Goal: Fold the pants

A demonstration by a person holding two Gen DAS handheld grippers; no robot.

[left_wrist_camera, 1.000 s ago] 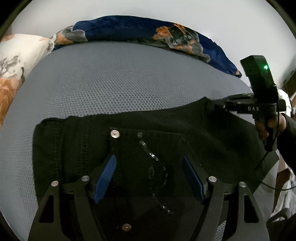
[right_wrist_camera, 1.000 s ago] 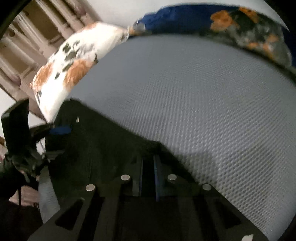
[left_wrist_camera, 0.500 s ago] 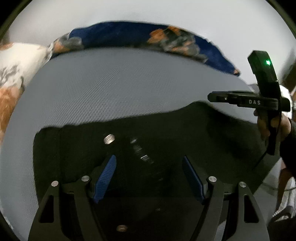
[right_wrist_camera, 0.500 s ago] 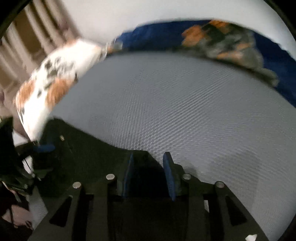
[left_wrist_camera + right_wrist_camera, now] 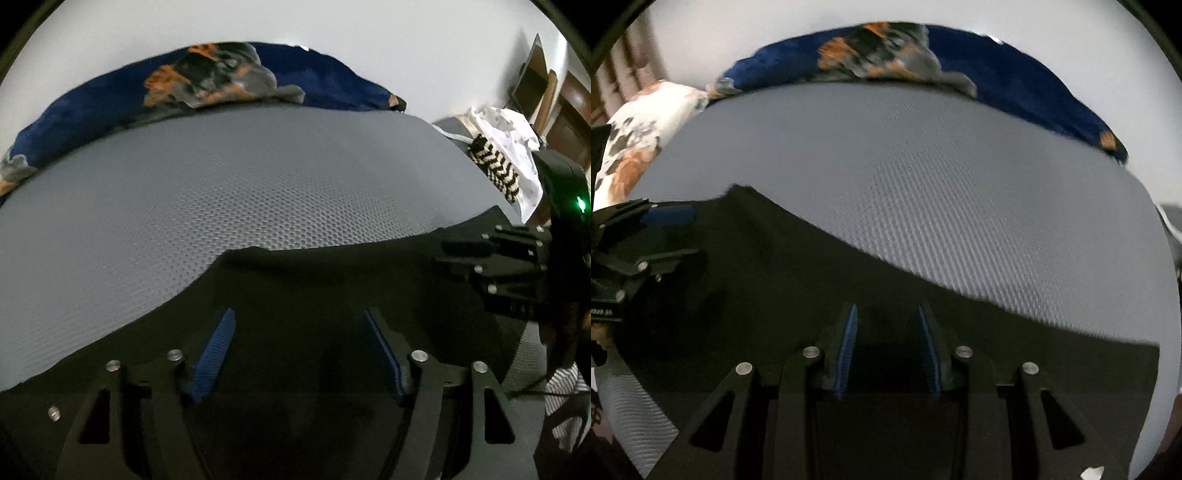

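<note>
The black pants are spread across the near part of the grey mesh bed. The left gripper is held over them with fingers spread wide; the right gripper is parted more narrowly. White and striped clothes are shown only in the left view, a floral pillow only in the right.

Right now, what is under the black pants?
The black pants lie on a grey mesh mattress cover, which shows around their far edge. The part directly beneath is covered by the fabric and cannot be seen.
</note>
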